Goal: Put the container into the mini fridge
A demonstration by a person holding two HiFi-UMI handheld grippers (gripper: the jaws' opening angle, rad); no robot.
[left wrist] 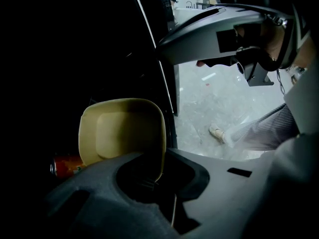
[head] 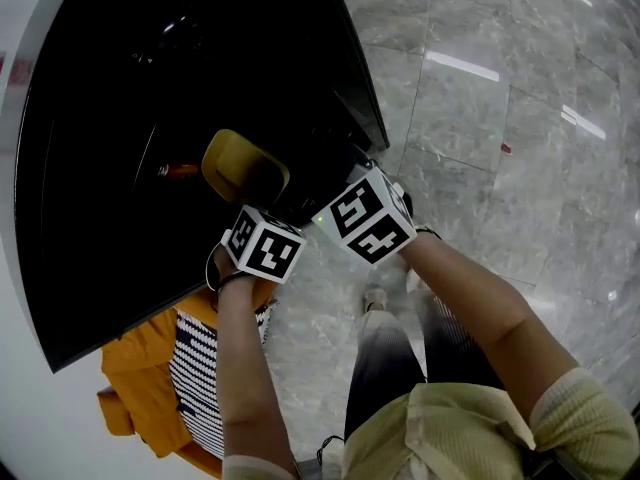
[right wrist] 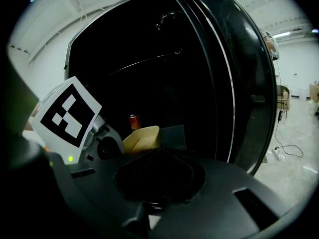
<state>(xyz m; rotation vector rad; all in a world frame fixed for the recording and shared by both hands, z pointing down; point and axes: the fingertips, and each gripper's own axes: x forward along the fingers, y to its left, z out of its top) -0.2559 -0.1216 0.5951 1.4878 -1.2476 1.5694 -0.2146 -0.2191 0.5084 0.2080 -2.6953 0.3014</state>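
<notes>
One tan container [head: 245, 168] sits tilted at the open fridge [head: 150, 118] mouth, its rim pinched in the left gripper's [left wrist: 159, 176] almost closed jaws, with a red can [left wrist: 65, 166] beyond. The right gripper [right wrist: 160, 151] hovers just beside, jaws together and empty.

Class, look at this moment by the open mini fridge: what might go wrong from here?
The left tongs pinch the tan square plastic container by one rim only, so it may tilt or slip. The orange drink can stands just past it inside the black mini fridge; pushing the container in could knock it over.
</notes>
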